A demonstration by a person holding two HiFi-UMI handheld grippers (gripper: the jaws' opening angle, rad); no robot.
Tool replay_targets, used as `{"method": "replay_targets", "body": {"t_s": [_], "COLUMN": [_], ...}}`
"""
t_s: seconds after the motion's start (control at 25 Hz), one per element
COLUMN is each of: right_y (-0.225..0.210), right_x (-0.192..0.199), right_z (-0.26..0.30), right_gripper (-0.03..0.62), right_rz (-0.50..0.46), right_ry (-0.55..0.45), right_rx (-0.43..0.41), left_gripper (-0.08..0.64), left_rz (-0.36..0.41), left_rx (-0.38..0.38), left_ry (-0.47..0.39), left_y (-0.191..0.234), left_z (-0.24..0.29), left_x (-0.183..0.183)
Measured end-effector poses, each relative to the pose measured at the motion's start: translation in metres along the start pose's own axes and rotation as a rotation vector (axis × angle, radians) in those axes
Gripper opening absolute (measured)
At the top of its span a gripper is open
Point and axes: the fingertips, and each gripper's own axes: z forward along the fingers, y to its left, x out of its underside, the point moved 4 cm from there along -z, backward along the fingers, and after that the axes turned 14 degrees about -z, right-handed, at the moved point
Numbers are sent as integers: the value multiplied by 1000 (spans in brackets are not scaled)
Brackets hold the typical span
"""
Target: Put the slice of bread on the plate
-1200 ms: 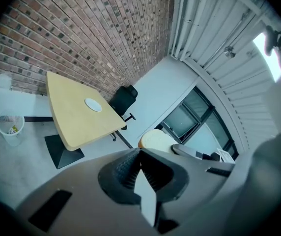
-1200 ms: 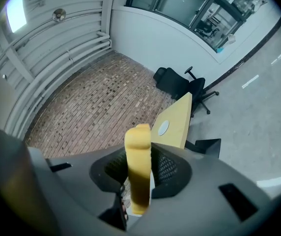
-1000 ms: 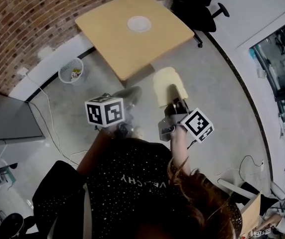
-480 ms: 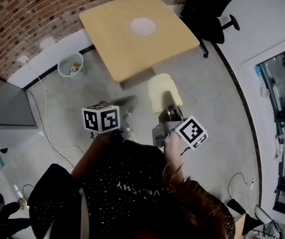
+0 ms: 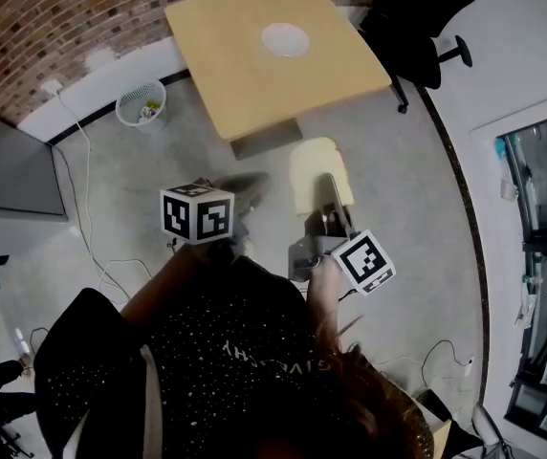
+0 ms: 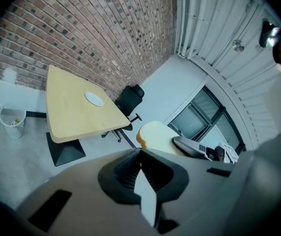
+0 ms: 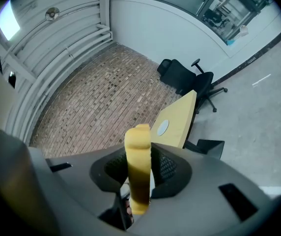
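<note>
A pale slice of bread [image 5: 319, 172] stands on edge between the jaws of my right gripper [image 5: 329, 187], which is shut on it above the grey floor. In the right gripper view the bread [image 7: 137, 166] rises between the pads, its crust edge toward the camera. The left gripper [image 6: 141, 154] is shut with nothing in it, its marker cube [image 5: 197, 214] to the left of the bread. A small white plate [image 5: 285, 38] lies on the wooden table [image 5: 245, 75] ahead, well beyond both grippers. From the left gripper view the bread [image 6: 155, 134] shows just to the right.
A mesh waste basket [image 5: 141, 105] stands left of the table by the brick wall. A black office chair [image 5: 417, 12] sits at the table's far right. The table's dark base [image 5: 266, 142] is on the floor in front of the bread. Cables trail over the floor at left.
Both grippers have drifted slightly forward toward the table. The bread stays gripped in the right one, and the left stays shut.
</note>
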Motion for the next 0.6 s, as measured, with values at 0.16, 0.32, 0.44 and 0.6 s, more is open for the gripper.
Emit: {"method": "replay_targets", "body": {"t_s": [0.16,0.32,0.44,0.6], "right_y": [-8,-15,-22,-36], "right_x": [1,1,-2,-19], "right_z": [-3,5,14,42], "right_gripper": [94,94,94,94], "right_rz": [22,33,17,9], "right_ry": [-20,-8,16,34], "right_rx": [13,28,48,51], "left_gripper": [10,9,9,9], "left_rz": [1,-15,-49,-108], "left_rx": [1,4,14,26], "left_ry": [-7,1,-4,-15], "left_y": [1,5,12,21], "left_z": [2,10,20,51], "left_x": [0,-7,-13,-33]}}
